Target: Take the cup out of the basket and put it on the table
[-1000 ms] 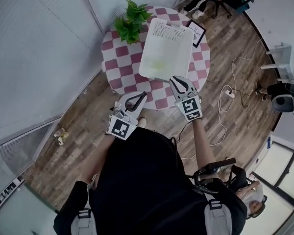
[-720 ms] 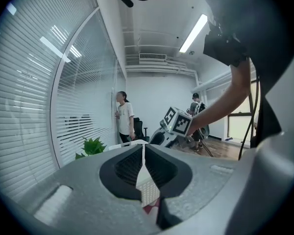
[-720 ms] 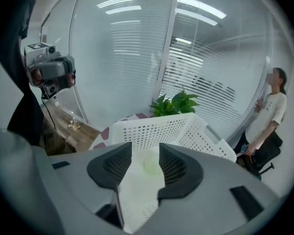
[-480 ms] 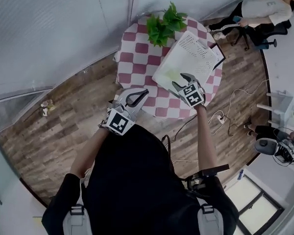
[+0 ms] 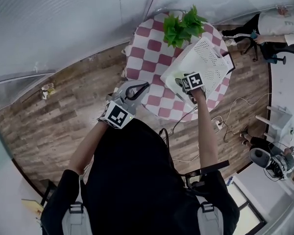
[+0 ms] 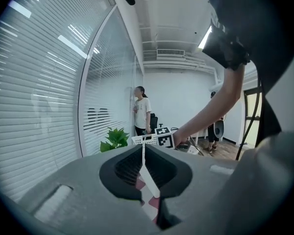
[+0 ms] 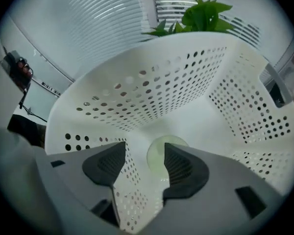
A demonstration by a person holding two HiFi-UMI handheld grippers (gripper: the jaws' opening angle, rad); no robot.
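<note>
Right tool [image 7: 143,156] lowered into basket [image 7: 152,92], jaws just opening over half-hidden cup [image 7: 156,153]; left tool [image 6: 143,151] closed.

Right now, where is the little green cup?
The cup is low in the middle of the right gripper view, on the floor of the white basket, which sits on the checked table beside the green plant.

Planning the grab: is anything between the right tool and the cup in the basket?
Nothing visible. The right tool, jaws just opened wide and empty, points down into the basket at the cup on its floor. The near wall lies close under one jaw.
</note>
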